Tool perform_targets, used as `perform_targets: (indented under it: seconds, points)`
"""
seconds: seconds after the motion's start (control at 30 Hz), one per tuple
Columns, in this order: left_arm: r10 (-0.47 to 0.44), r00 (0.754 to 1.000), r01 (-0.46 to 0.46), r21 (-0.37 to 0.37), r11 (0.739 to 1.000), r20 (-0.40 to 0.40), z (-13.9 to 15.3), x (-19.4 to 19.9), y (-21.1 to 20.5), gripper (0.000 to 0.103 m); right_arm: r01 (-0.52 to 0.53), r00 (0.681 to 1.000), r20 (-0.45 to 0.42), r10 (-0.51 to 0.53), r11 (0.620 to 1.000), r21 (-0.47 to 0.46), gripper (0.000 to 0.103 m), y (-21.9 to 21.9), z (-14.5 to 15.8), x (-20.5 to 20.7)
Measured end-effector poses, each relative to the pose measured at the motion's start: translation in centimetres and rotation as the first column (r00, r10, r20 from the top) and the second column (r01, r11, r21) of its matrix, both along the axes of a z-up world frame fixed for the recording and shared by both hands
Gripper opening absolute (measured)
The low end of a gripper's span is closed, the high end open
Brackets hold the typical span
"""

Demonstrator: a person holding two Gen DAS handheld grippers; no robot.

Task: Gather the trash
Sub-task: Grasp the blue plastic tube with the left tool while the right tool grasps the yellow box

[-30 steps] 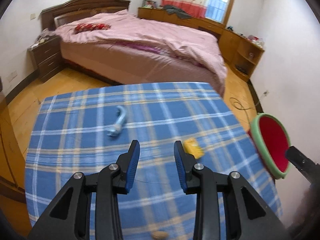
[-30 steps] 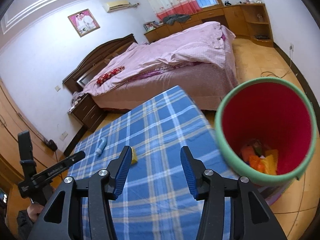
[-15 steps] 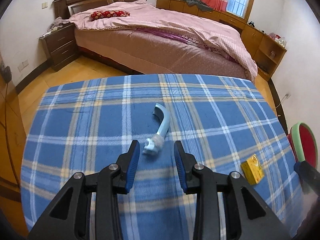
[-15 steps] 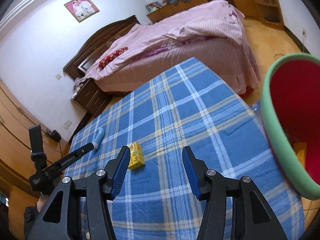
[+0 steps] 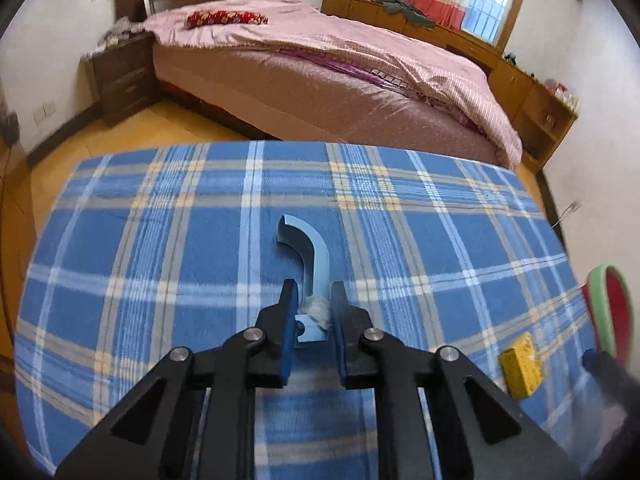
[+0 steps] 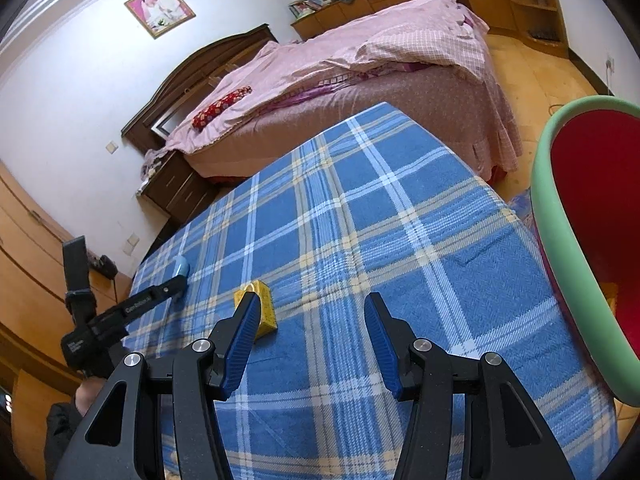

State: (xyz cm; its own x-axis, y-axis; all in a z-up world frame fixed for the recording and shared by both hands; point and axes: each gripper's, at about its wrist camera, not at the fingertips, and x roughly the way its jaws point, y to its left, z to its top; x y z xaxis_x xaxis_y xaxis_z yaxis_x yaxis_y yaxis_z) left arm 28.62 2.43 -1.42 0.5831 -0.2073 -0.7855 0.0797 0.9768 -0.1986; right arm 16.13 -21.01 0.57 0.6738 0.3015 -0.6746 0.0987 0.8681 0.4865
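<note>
A light blue curved plastic piece [image 5: 316, 256] with a whitish tuft at its near end lies on the blue plaid tablecloth [image 5: 160, 280]. My left gripper [image 5: 314, 290] is shut on that near end, both pads against it. From the right wrist view, the same piece [image 6: 182, 267] pokes out past the left gripper [image 6: 176, 284]. A small yellow box [image 6: 267, 308] rests on the cloth just beside the left fingertip of my right gripper [image 6: 310, 304], which hangs open over bare cloth. The red bin with a green rim [image 6: 560, 240] stands off the table's right edge.
A bed with pink bedding [image 5: 340, 72] fills the room beyond the table, with a dark nightstand [image 5: 124, 76] at its left. Wooden cabinets [image 5: 532, 108] line the far wall. The yellow box [image 5: 520, 370] and the bin [image 5: 612, 312] sit at the right in the left wrist view.
My left gripper swung over from the yellow box, came down onto the blue piece and shut on its near end. My right gripper left the bin and lowered toward the yellow box.
</note>
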Motion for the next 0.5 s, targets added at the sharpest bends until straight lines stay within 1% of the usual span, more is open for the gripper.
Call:
perform_targets:
  seconds: [0.17,0.27,0.37,0.5]
  points:
    - [-0.006,1.000,0.005,-0.109,0.994,-0.009,0.9,-2.7,1.7,0.015,-0.024,1.000,0.005,0.024,0.999,-0.044,0.055,1.2,0.7,-0.1]
    - [0.016,1.000,-0.015,-0.157,0.987,0.004,1.5,-4.9,2.6,0.015,-0.046,0.999,-0.007,0.046,0.996,-0.073,0.055,2.2,0.9,0.1]
    - [0.042,0.999,-0.036,-0.191,0.981,0.026,1.5,-6.9,3.1,0.015,-0.064,0.998,-0.023,0.062,0.993,-0.103,0.055,3.5,0.7,0.5]
    - [0.106,0.992,-0.089,-0.200,0.976,0.072,1.3,-8.7,3.9,0.015,-0.066,0.998,-0.033,0.062,0.982,-0.175,0.055,5.7,0.0,1.4]
